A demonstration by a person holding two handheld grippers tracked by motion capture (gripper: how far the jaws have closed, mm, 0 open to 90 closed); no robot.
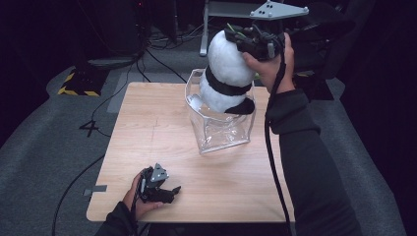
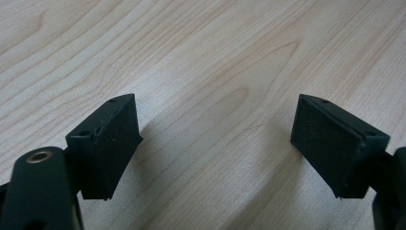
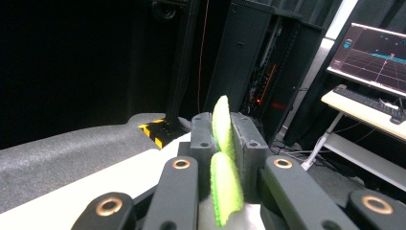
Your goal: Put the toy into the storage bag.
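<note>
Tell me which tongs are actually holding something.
The right tongs, raised over the clear container, pinch the plush toy's green leaf. The left tongs rest empty on the table, jaws apart.

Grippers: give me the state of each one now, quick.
Left hand-held gripper: open, nothing between the jaws, low over the table.
Right hand-held gripper: shut on the plush toy's green tag, above the clear container.

Left gripper (image 1: 169, 191) low at near edge, held level, jaws apart with nothing between — left hand (image 1: 140, 196) wrapped round its body. Right gripper (image 1: 235, 30) raised high at far side, right arm stretched forward, right hand (image 1: 269, 61) gripping body — jaws pinched tight on thin green felt piece (image 3: 222, 160).
</note>
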